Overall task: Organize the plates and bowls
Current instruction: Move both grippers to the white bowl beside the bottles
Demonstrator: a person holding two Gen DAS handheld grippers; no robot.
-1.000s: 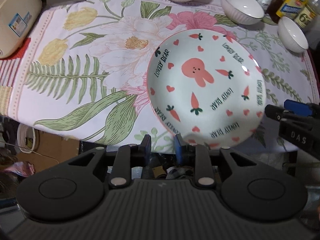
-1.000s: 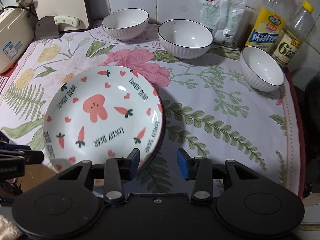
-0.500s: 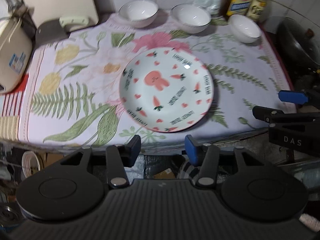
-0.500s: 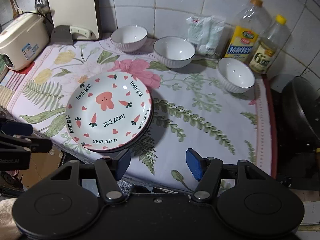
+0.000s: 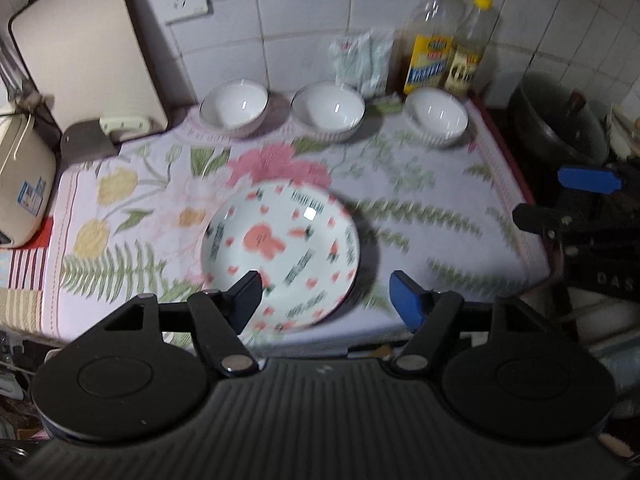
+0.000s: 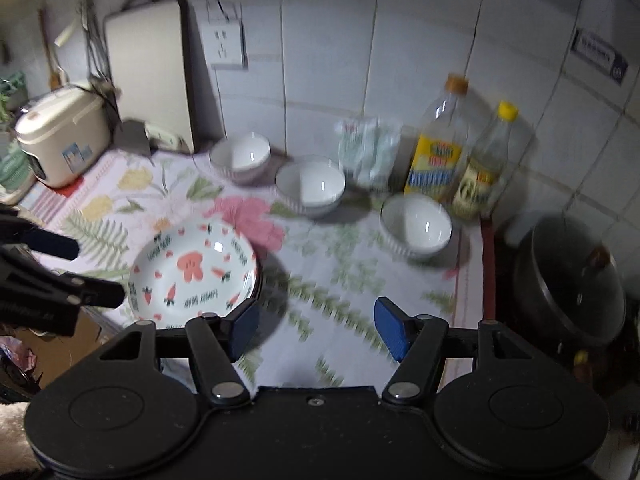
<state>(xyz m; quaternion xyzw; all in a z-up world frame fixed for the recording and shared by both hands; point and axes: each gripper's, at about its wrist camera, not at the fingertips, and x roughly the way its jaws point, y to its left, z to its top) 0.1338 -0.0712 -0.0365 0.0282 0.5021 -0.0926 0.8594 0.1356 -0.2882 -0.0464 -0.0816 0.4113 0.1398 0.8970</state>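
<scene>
White wall tiles back a counter covered by a floral cloth (image 5: 400, 168), with both grippers held off its front edge. The left gripper (image 5: 326, 294) hangs with its jaws spread wide and nothing between them; the right gripper (image 6: 316, 328) is likewise parted and empty, above the cloth's front edge.

Just beyond the left gripper lies the rabbit plate (image 5: 280, 256), flat near the front edge of the cloth, a little left of its middle. In the right wrist view a dark rim shows under its right side, so it appears to sit on at least one more plate (how many I cannot tell). That part of the job looks done: the plates are gathered in one pile and no gripper touches them.

Farther out, along the back edge, three white bowls stand apart in a loose row: the left bowl (image 5: 234, 106), the middle bowl (image 5: 328, 110) and the right bowl (image 5: 436, 118), the last near the back right corner, just in front of two oil bottles (image 5: 430, 56). None is nested in another, so stacking the bowls seems to be what is left.

A rice cooker (image 6: 64, 136) sits off the left edge, and a dark pot (image 6: 568, 276) off the right.
</scene>
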